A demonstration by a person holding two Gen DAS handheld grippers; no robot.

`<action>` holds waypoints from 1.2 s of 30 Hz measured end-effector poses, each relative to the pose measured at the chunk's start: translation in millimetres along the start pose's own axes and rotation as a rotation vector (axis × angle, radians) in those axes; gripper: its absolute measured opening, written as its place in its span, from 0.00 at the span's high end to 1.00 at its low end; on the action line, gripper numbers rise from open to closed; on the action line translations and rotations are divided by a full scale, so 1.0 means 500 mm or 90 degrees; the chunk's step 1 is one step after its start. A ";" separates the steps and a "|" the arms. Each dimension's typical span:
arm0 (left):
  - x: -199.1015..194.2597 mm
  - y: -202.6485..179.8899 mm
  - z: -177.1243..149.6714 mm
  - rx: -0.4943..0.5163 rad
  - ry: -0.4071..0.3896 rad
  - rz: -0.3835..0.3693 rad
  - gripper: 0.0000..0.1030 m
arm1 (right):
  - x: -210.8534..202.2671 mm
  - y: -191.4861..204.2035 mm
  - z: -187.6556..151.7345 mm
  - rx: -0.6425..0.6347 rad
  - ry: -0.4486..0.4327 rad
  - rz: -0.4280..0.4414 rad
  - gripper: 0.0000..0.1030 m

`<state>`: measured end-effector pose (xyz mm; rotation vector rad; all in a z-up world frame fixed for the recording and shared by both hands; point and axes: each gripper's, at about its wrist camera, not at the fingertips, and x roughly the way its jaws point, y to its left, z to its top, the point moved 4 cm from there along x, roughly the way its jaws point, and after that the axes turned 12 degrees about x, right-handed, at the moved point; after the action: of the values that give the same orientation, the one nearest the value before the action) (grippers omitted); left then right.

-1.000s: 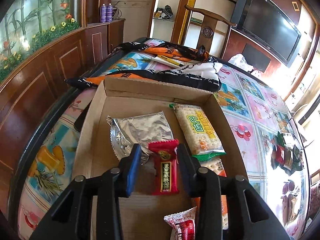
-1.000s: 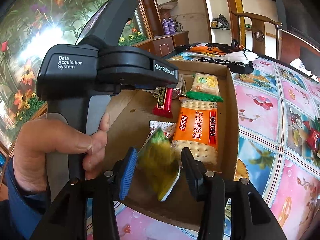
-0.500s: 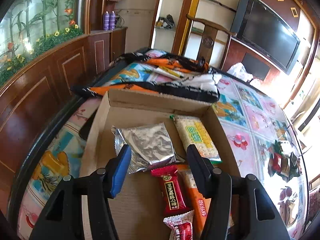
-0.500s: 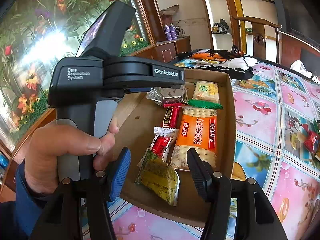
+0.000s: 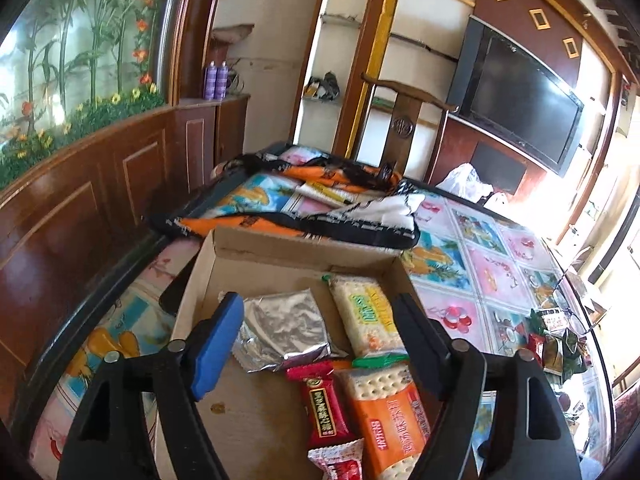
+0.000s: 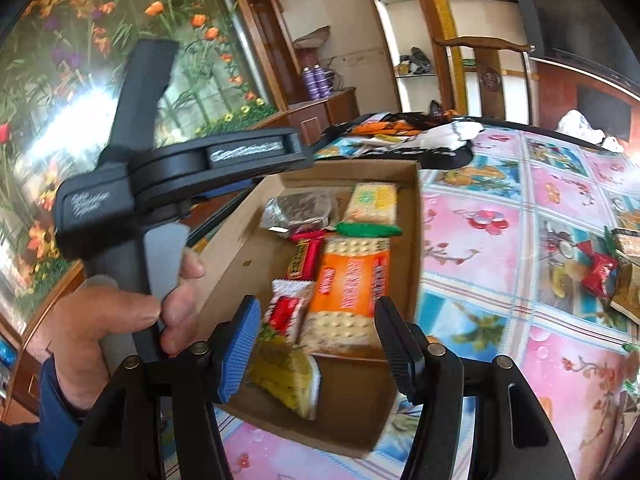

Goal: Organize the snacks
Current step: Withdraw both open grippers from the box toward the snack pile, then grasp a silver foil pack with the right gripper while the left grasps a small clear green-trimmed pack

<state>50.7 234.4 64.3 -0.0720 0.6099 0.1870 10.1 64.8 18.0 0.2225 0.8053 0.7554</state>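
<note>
Cardboard box sits on the patterned table, holding the snacks flat on its floor: foil pack far left, green-ended cracker pack to its right, orange cracker pack nearer, red bar left of that, small red-and-white sachet nearest in the left view. The right view adds a yellow-green packet at the box's near edge, blurred. More loose snacks lie on the table well right of the box. A crumpled orange-black cloth lies against the far wall of the box. Left gripper hovers over the box, jaws spread wide, nothing between them. Right gripper sits at the near edge, jaws also wide apart and empty, yellow-green packet below them. A hand holds the left gripper's handle, left of the box.
</note>
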 end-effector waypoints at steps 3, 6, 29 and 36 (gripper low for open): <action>-0.001 -0.018 0.002 0.014 -0.011 -0.022 0.22 | -0.003 -0.026 0.013 0.024 -0.012 -0.025 0.38; -0.002 -0.037 0.001 0.030 -0.021 -0.036 0.22 | -0.012 -0.055 0.025 0.047 -0.028 -0.051 0.38; -0.046 -0.146 -0.012 0.117 -0.049 -0.152 0.20 | -0.319 -0.442 -0.065 0.259 -0.022 -0.273 0.13; -0.060 -0.218 -0.030 0.157 -0.042 -0.208 0.19 | -0.262 -0.402 -0.079 0.150 0.013 -0.346 0.13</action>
<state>39.5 120.9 70.7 0.0733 0.5436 -0.2023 27.6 -173.8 -25.1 0.1937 0.9205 0.1510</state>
